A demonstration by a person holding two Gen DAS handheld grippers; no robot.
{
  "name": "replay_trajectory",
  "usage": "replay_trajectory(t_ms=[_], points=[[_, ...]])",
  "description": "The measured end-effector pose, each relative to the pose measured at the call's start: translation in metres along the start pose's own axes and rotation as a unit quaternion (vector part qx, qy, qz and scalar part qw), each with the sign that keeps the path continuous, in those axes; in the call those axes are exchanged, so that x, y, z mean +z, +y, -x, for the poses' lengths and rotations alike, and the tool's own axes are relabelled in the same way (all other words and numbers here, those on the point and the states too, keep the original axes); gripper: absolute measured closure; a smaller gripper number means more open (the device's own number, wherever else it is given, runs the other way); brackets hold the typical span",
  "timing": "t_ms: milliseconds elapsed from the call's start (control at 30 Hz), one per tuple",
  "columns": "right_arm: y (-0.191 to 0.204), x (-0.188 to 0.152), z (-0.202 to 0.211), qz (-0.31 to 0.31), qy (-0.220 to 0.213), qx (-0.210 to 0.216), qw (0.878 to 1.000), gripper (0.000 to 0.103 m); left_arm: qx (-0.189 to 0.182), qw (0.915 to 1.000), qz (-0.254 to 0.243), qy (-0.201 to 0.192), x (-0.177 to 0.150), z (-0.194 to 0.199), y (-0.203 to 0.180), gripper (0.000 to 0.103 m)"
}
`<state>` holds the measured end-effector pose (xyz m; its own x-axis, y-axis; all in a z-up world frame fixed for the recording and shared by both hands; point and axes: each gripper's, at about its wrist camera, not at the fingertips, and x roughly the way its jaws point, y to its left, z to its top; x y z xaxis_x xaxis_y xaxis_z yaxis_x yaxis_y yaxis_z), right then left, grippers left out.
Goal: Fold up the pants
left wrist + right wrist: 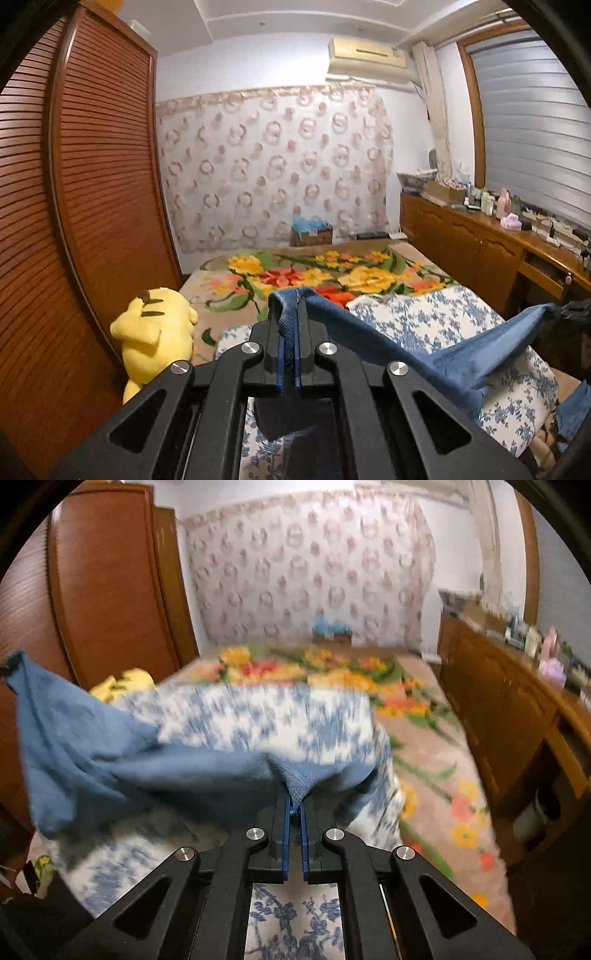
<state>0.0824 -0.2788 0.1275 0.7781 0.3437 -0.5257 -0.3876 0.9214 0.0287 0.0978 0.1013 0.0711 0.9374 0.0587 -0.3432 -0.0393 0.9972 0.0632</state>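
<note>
The blue pants (pixel 424 350) hang stretched above a white quilt with blue flowers (pixel 436 317). My left gripper (pixel 290 314) is shut on one edge of the blue fabric, which bunches over its fingertips. From there the cloth runs right to the other gripper (pixel 570 310) at the frame's edge. In the right wrist view my right gripper (pixel 294 805) is shut on a fold of the pants (pixel 110 760). The cloth spreads left to a raised corner (pixel 18 664). That view is blurred.
The bed carries a flowered blanket (pixel 314 273) and a yellow plush toy (pixel 155 328) at its left side. A brown slatted wardrobe (pixel 92 184) stands on the left. A wooden sideboard (pixel 480 251) with several small items runs along the right. A box (pixel 312 230) sits at the far wall.
</note>
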Motion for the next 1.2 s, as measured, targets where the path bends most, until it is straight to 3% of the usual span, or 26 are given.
replay_trajectory(t_ms=[100, 233, 333, 433, 667, 800, 900, 1200], points=[[0.006, 0.019, 0.044, 0.024, -0.02, -0.006, 0.999, 0.099, 0.001, 0.9999, 0.006, -0.012, 0.003, 0.01, 0.005, 0.099], [0.012, 0.027, 0.078, 0.039, -0.015, -0.016, 0.999, 0.099, -0.003, 0.9997, 0.013, -0.02, -0.007, 0.027, 0.01, 0.099], [0.011, 0.017, 0.056, 0.047, 0.028, -0.036, 0.998, 0.098, -0.013, 0.9998, 0.017, -0.001, -0.029, 0.029, 0.012, 0.099], [0.007, 0.007, 0.024, 0.037, 0.064, -0.06, 0.996, 0.078, -0.007, 0.9994, 0.016, 0.031, -0.059, 0.024, 0.013, 0.099], [0.017, 0.008, -0.022, 0.027, 0.067, -0.038, 0.997, 0.066, -0.016, 0.9957, 0.031, 0.086, -0.109, 0.017, 0.012, 0.099], [0.027, 0.014, -0.043, 0.032, 0.048, 0.019, 0.998, 0.066, -0.03, 0.993, 0.028, 0.111, -0.13, 0.014, 0.002, 0.099], [0.056, 0.022, -0.06, 0.054, 0.042, 0.063, 0.996, 0.065, -0.042, 0.99, 0.018, 0.134, -0.145, 0.01, -0.006, 0.099], [0.128, 0.055, -0.133, 0.134, 0.045, 0.173, 0.975, 0.065, -0.055, 0.9842, 0.025, 0.166, -0.178, 0.011, -0.003, 0.099]])
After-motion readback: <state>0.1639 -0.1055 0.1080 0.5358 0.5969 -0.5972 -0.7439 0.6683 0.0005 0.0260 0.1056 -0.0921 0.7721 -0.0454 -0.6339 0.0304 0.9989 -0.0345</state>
